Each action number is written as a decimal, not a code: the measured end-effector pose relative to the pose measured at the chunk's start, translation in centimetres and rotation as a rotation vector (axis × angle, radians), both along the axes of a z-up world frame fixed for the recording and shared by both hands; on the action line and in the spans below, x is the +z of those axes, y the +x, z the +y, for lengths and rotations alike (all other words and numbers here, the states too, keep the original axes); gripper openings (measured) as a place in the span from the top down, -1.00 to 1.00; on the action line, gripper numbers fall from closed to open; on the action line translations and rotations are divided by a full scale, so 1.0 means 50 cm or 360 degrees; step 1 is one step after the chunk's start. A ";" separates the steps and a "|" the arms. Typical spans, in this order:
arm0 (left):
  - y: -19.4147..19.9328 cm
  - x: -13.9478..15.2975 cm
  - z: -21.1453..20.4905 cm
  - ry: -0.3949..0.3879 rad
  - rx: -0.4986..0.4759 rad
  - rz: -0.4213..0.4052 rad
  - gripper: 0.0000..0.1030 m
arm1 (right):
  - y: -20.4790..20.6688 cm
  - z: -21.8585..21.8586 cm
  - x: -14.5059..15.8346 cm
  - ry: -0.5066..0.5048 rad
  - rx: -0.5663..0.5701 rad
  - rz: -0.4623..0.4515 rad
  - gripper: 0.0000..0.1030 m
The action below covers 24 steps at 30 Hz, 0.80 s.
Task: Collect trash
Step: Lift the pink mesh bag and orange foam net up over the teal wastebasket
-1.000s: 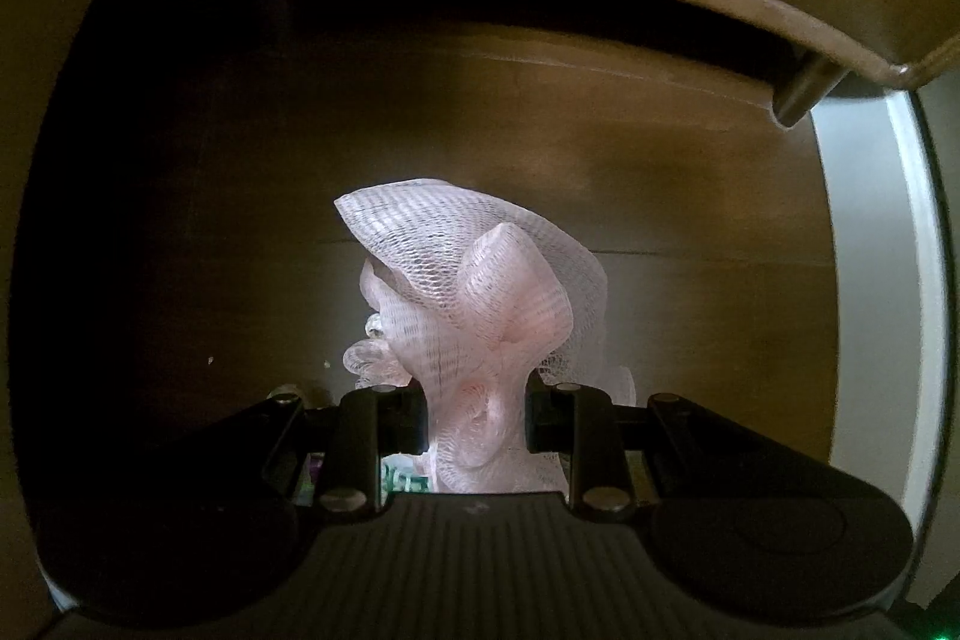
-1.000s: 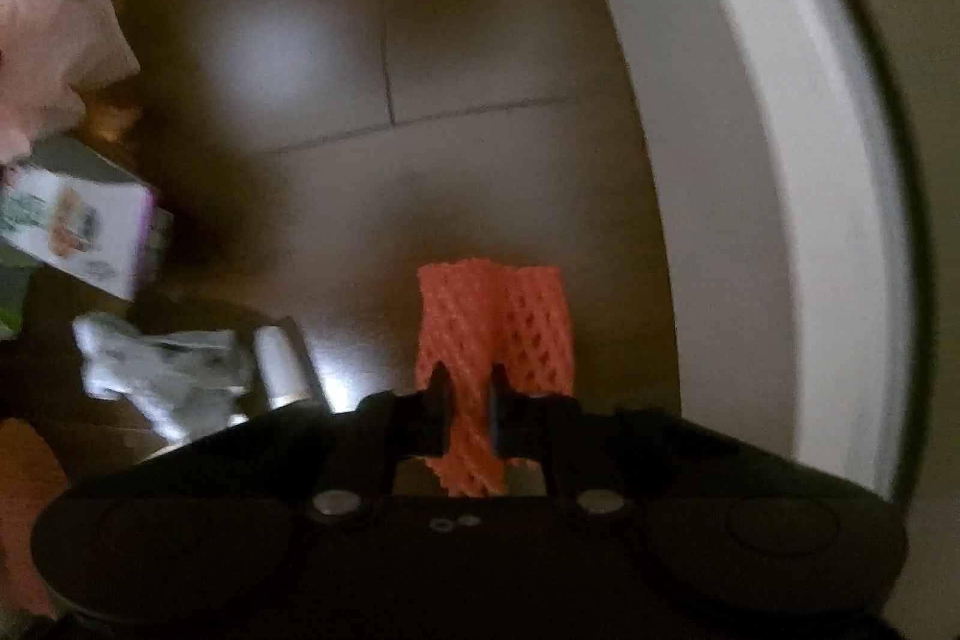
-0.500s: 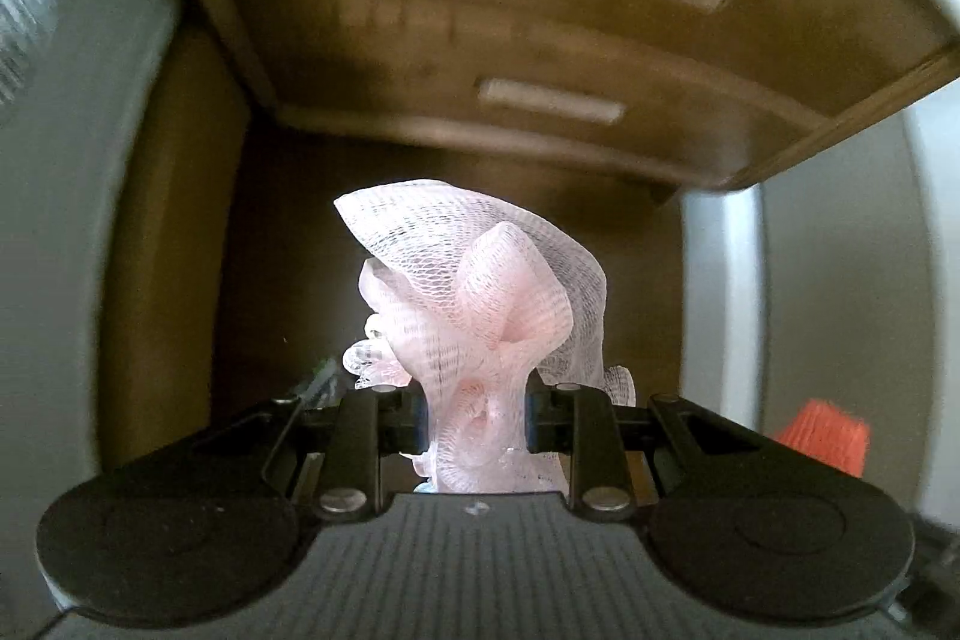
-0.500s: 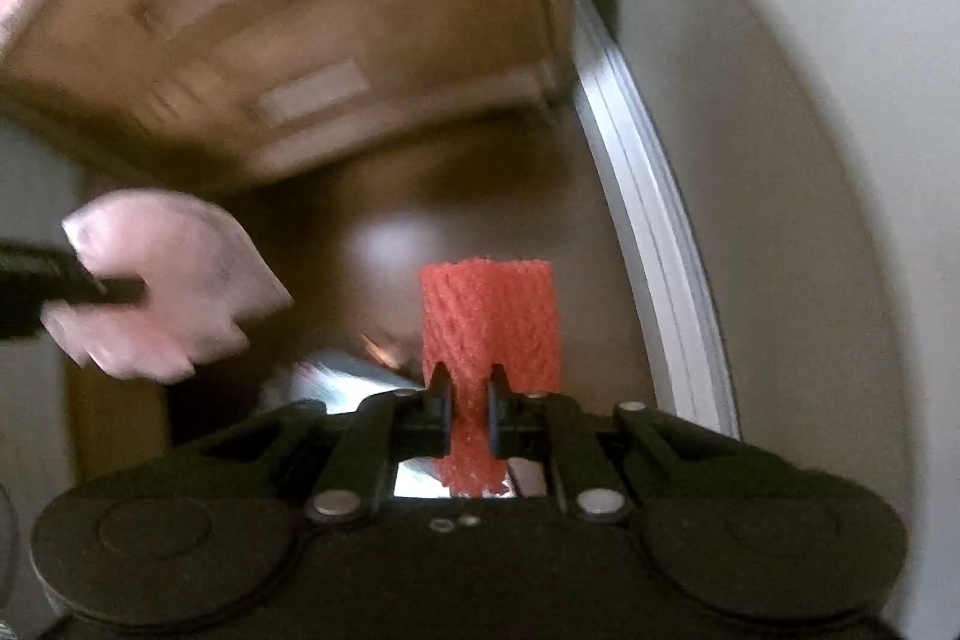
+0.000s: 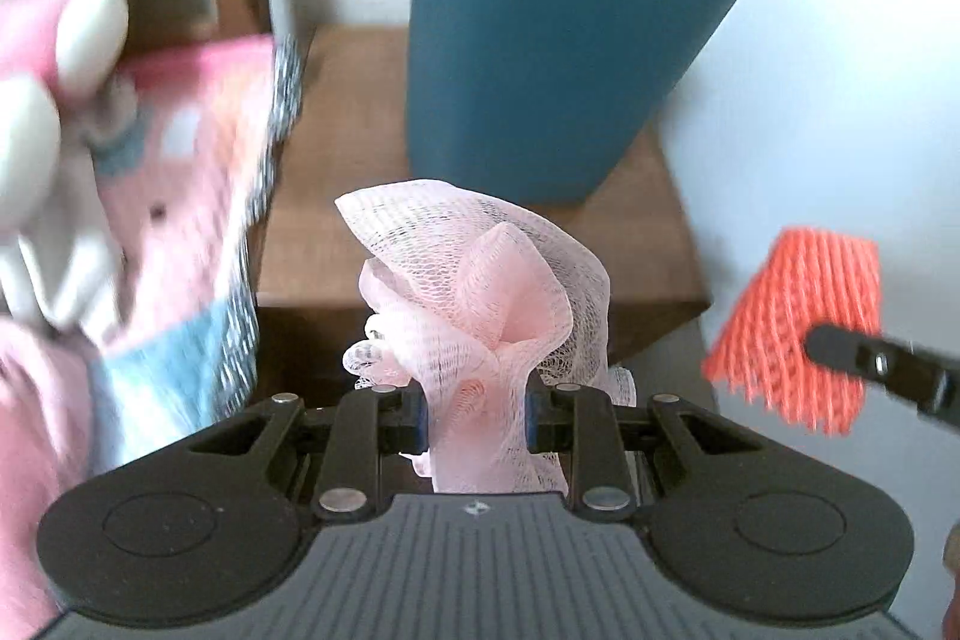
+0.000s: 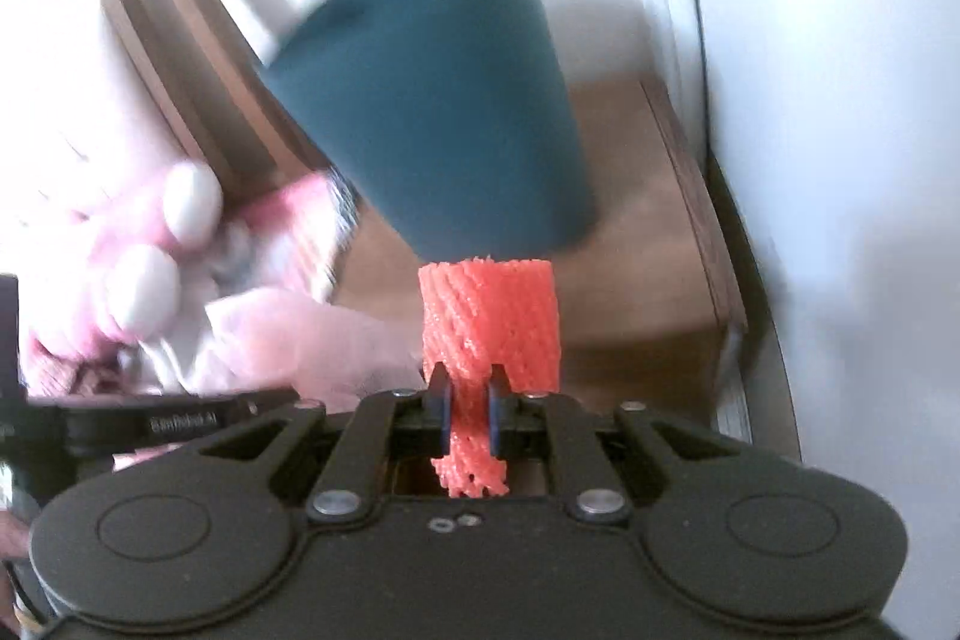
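Observation:
My left gripper (image 5: 477, 415) is shut on a crumpled pale pink net (image 5: 480, 280), which stands up between its pads. My right gripper (image 6: 469, 415) is shut on an orange foam net sleeve (image 6: 492, 322); that orange net (image 5: 792, 328) also shows at the right of the left wrist view, held by the right gripper's finger (image 5: 882, 361). A dark teal bin (image 5: 540, 40) stands on a wooden cabinet top (image 5: 354, 130), just beyond both nets. In the right wrist view the bin (image 6: 444, 100) rises right behind the orange net, and the pink net (image 6: 300, 340) shows at the left.
A pink and white plush toy (image 5: 72, 130) and patterned bedding (image 5: 198, 220) crowd the left side. A white wall (image 5: 840, 70) bounds the right. A wooden bed frame (image 6: 174, 70) stands behind the plush toy (image 6: 156, 244).
Both grippers have risen from the dark wooden floor, past the cabinet's drawer fronts, to the level of its top. The teal bin and the bed have come into view. Both nets stay gripped.

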State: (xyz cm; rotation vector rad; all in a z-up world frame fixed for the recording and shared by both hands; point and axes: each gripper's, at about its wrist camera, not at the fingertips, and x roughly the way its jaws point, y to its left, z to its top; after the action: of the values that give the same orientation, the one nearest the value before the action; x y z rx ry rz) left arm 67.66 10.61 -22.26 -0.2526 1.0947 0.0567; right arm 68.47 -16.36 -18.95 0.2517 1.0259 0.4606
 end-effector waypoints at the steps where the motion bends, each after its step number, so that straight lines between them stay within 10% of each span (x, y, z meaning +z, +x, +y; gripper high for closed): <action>1: 0.008 0.025 0.004 0.0002 -0.0013 -0.0012 0.51 | 0.015 0.006 0.025 -0.0003 -0.0001 -0.0021 0.81; 15: 0.148 0.294 0.042 0.0126 -0.0092 -0.0364 0.51 | 0.177 0.075 0.266 -0.0061 0.0034 -0.0307 0.81; 24: 0.307 0.331 0.055 0.0232 -0.0074 -0.0414 0.51 | 0.293 0.135 0.265 -0.0200 0.0054 -0.0330 0.81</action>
State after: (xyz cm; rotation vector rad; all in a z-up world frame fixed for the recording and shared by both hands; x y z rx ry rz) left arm 82.99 13.34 -5.71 -0.0997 0.8331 0.0601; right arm 83.13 -9.61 -5.70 0.0726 0.8530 0.4411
